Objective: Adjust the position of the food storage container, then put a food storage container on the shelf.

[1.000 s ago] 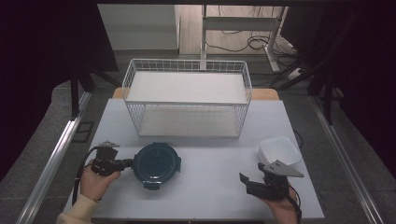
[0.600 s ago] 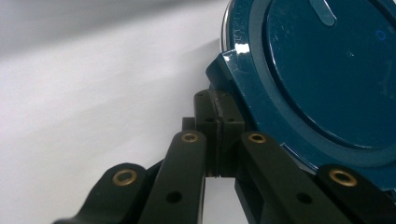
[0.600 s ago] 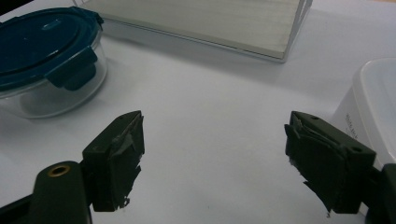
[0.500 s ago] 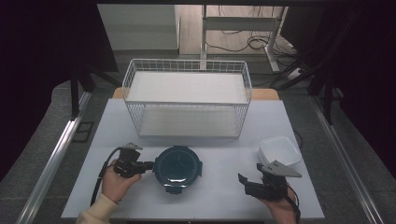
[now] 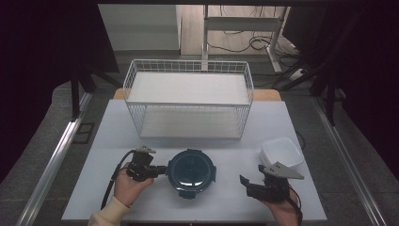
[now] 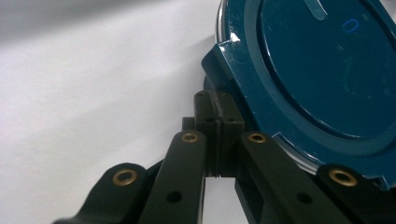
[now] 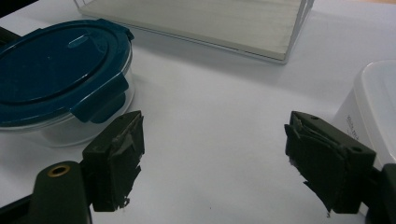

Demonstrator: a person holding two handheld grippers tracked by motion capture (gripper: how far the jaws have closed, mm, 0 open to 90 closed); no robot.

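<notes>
One round container with a dark blue lid (image 5: 191,172), one white tub (image 5: 282,152) and one wire basket (image 5: 188,104) stood on the surface (image 5: 113,136). The left claw (image 5: 162,170), jaws pressed together, touched the container's left lid clasp. The right claw (image 5: 245,184) rested level, jaws wide apart and empty, just beside the tub. The lid's far edge was cut off in the left gripper view.

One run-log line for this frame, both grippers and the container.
left gripper: shut, fingers at blue-lidded container | right gripper: open, empty | white container: beside right gripper | wire basket: behind

one round container (image 5: 190,170), one white tub (image 5: 281,152), one basket (image 5: 188,103)
</notes>
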